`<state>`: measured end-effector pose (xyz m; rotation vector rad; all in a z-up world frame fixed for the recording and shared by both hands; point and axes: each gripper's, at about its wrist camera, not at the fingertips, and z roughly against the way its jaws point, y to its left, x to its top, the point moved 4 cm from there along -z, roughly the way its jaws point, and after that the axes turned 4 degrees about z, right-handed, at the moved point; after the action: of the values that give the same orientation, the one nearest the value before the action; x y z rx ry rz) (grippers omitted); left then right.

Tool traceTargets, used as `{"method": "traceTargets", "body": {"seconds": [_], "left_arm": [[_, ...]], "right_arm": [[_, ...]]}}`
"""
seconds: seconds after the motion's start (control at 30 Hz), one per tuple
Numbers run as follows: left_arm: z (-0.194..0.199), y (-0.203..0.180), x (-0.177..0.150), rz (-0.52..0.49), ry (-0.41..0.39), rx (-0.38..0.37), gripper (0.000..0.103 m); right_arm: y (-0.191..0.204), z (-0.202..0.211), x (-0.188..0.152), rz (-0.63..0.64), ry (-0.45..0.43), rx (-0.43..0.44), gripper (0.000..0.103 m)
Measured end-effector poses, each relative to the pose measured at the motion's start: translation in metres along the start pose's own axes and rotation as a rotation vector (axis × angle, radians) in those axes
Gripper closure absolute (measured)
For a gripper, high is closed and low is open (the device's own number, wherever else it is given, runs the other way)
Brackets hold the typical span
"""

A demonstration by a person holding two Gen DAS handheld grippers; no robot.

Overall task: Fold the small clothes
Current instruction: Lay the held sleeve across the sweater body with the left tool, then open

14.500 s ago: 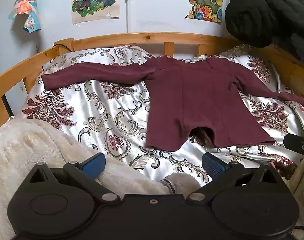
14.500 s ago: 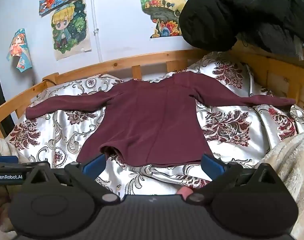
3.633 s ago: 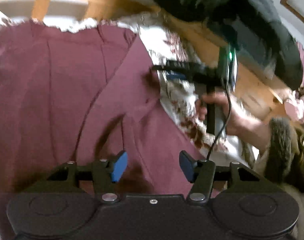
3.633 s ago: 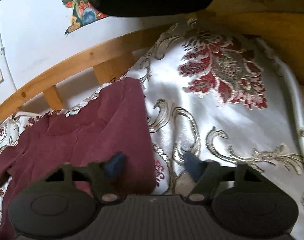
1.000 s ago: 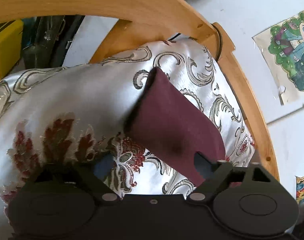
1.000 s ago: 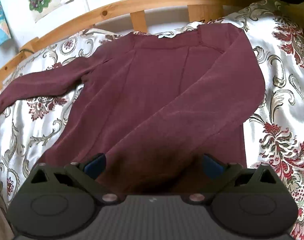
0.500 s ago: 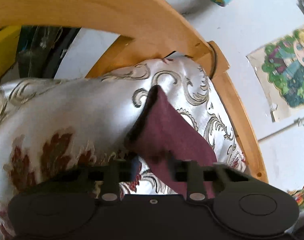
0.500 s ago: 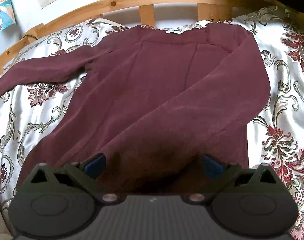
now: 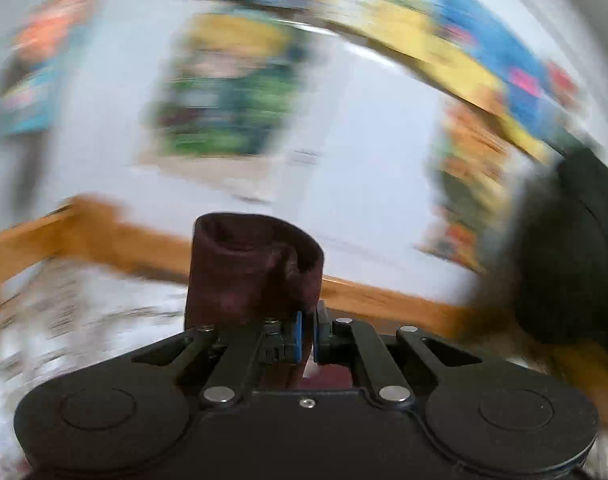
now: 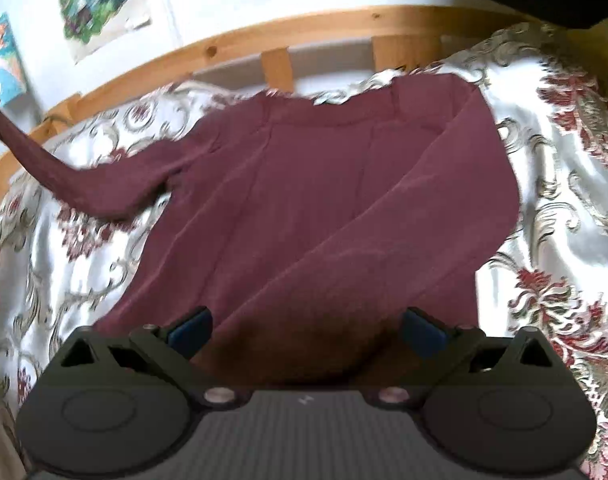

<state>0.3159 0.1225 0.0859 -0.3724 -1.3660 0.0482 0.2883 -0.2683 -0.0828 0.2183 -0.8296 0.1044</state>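
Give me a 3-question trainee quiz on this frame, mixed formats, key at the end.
1. True or false: the left gripper is shut on the cuff of the maroon long-sleeve top.
2. Multiple choice: the sleeve on the wearer-right side of the picture is A) spread out flat over the patterned bedspread, B) folded diagonally across the body of the top, C) hanging over the wooden bed rail.
3. Fill in: the right gripper hovers over the hem with its jaws ____.

Key: 1 true; 2 B; 3 open.
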Motion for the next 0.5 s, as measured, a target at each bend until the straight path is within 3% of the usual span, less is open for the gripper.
{"method": "traceTargets", "body": {"seconds": [0.1,0.23,0.37,0.5], "left_arm": [[-0.014,-0.059,-0.021,-0.124,0.072,-0.172,0.099],[-0.030,-0.118,-0.063,-0.174,0.183,-0.366,0.099],[-0.044,-0.154,-0.108,-0.158,0.275,-0.479,0.099],[-0.052,-0.173,-0.150,-0.146,0.346,-0.536,0.099]], "right_arm": [[-0.016,0.008,0.006,-0.067,-0.043,-0.027,0.000],[-0.046,0.020,0.014,-0.179,-0.089,-0.069,0.000],[-0.076,0.027,0.015,-0.319,-0.106,-0.095,0.000],[-0.104,0.032,0.013,-0.453,-0.118,-0.097,0.000]]}}
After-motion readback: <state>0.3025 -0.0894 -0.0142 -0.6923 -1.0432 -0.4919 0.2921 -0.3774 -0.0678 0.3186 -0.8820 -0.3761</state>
